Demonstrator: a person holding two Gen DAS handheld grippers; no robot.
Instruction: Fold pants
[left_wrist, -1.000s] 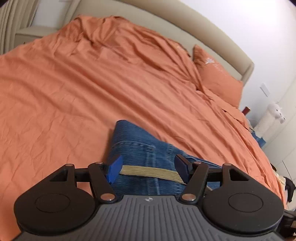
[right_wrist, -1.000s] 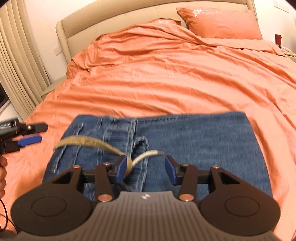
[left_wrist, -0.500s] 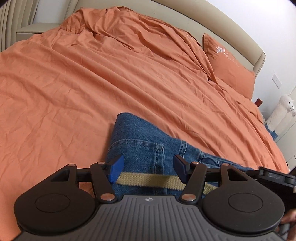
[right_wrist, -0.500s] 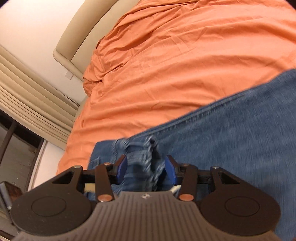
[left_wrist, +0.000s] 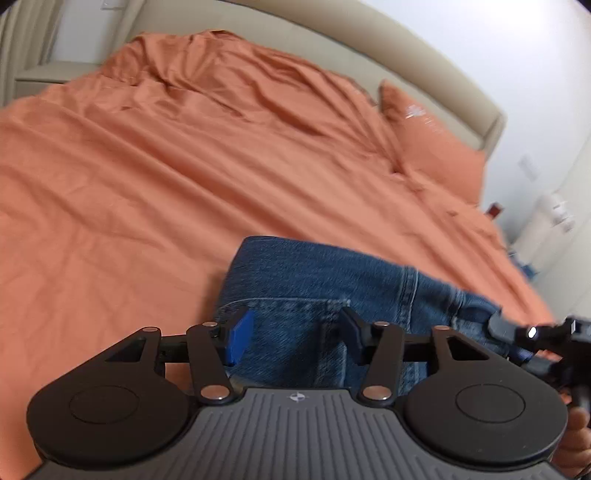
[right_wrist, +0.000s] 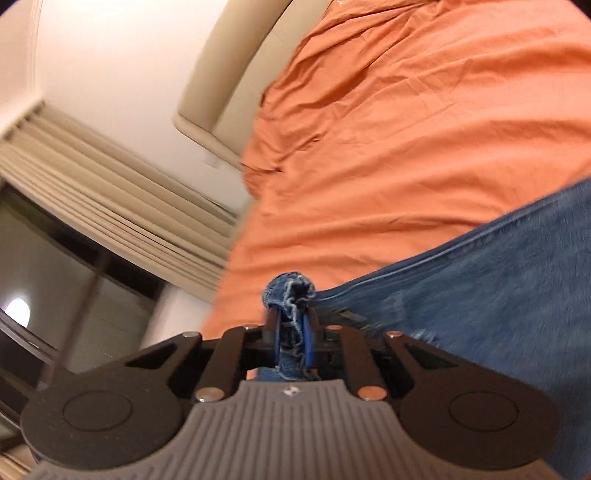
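Pants (left_wrist: 317, 280): blue denim, lying on the bed's orange cover (left_wrist: 147, 177), lower centre of the left wrist view; stitched pocket edge and seams visible, no readable label. In the right wrist view the same denim (right_wrist: 498, 280) fills the lower right. Left gripper (left_wrist: 293, 338): fingers (left_wrist: 240, 336) with blue pads standing fairly wide and closing, denim lying between and below them, pads not seen pressing it. Right gripper (right_wrist: 291, 332): fingers narrow and closing, pinching a bunched, frayed fold of denim that pokes out above the tips; this gripper also shows at the right edge of the left wrist view. Markings: small round emblem on each gripper's grey ribbed body, no legible writing. Pillow (left_wrist: 432, 147): orange, upper right, bearing a pale printed motif, blurred and unreadable. Headboard (left_wrist: 369, 55): beige, padded, curving across the top. Curtain (right_wrist: 122, 206): beige, pleated, left of the right wrist view, beside a dark window (right_wrist: 66, 273).
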